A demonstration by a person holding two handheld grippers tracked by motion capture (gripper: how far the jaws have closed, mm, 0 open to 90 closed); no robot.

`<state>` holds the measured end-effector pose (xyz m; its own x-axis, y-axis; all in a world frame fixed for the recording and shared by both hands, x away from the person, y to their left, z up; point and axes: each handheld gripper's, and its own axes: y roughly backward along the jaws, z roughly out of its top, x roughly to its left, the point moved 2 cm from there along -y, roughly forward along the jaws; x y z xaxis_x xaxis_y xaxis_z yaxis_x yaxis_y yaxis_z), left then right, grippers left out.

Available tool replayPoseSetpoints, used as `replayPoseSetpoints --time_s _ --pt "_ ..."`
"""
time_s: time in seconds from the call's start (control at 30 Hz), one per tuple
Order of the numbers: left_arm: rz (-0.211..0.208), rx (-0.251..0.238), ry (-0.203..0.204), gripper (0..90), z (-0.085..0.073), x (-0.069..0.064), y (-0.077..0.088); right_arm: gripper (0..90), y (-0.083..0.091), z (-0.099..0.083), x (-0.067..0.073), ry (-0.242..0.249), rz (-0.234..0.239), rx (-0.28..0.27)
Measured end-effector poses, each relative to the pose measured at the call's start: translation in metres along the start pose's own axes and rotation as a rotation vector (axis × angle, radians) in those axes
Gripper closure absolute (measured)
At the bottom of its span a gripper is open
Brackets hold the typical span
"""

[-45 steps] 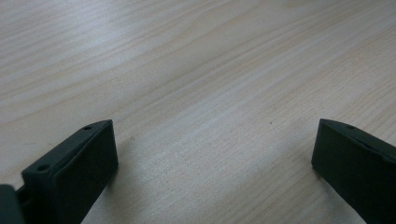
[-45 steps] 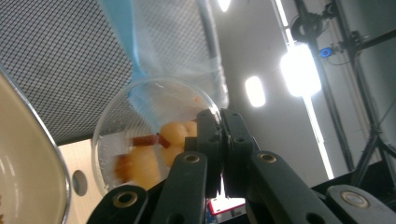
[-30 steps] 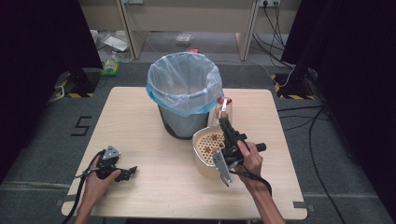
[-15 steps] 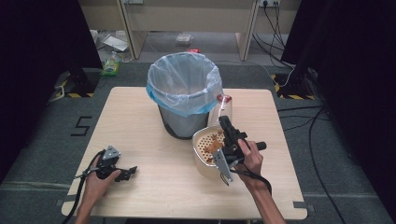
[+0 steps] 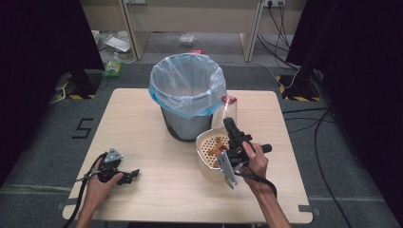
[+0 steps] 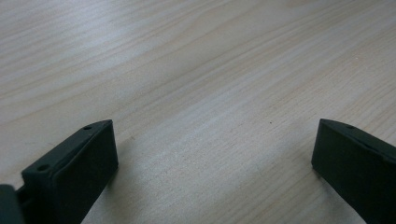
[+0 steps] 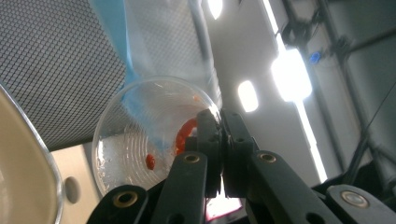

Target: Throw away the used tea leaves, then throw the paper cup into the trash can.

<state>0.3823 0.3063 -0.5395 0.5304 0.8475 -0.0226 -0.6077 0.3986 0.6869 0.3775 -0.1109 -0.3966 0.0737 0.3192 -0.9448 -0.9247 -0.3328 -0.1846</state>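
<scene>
Nothing much has shifted since the earlier frames: both hands sit where they were, cup held at the same tilt.

High view: right gripper pinches the rim of a clear plastic cup, lifted and tipped over a cream strainer bowl beside the lined mesh bin. Left gripper rests on the table, well apart.

Left gripper view: jaws stand wide apart over bare wood, nothing between.

Right gripper view: jaws clamped tight on the cup's wall; red bits cling inside; bin mesh behind.
</scene>
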Motion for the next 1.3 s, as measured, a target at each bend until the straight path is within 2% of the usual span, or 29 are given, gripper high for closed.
replayPoseSetpoints --time_s 0.03,0.07,0.13,0.2,0.27,0.37,0.47,0.63,0.8,0.97,1.13,1.3 --pt "0.000 0.000 0.000 0.0 0.000 0.000 0.000 88.1 0.001 0.000 0.000 -0.005 -0.005 -0.008" --pt "0.000 0.000 0.000 0.0 0.000 0.000 0.000 88.1 0.002 0.002 -0.002 0.029 -0.015 -0.026" --pt "0.000 0.000 0.000 0.0 0.000 0.000 0.000 88.1 -0.001 -0.002 0.001 -0.035 0.001 0.019" --pt "0.000 0.000 0.000 0.0 0.000 0.000 0.000 88.0 -0.002 -0.001 -0.001 -0.035 0.018 0.021" --pt "0.000 0.000 0.000 0.0 0.000 0.000 0.000 88.0 -0.006 -0.006 -0.004 -0.136 0.057 0.046" --pt "0.000 0.000 0.000 0.0 0.000 0.000 0.000 87.9 -0.013 -0.022 -0.012 -0.342 0.097 0.105" --pt "0.000 -0.001 0.000 0.0 0.000 0.000 0.000 87.9 -0.017 -0.038 -0.020 -0.494 0.126 0.150" --pt "0.001 0.001 0.000 0.0 0.000 0.000 0.000 87.9 -0.018 -0.056 -0.025 -0.672 0.163 0.179" --pt "0.000 0.000 0.000 0.0 0.000 0.000 0.000 87.8 -0.021 -0.063 -0.028 -0.787 0.209 0.196" --pt "0.001 0.000 0.000 0.0 0.000 0.000 0.000 87.8 -0.025 -0.068 -0.033 -0.903 0.231 0.201" --pt "0.000 0.000 0.000 0.0 0.000 0.000 0.000 87.8 -0.029 -0.075 -0.039 -0.943 0.234 0.206" --pt "0.000 0.000 0.000 0.0 0.000 0.000 0.000 87.8 -0.034 -0.078 -0.048 -0.939 0.226 0.209"
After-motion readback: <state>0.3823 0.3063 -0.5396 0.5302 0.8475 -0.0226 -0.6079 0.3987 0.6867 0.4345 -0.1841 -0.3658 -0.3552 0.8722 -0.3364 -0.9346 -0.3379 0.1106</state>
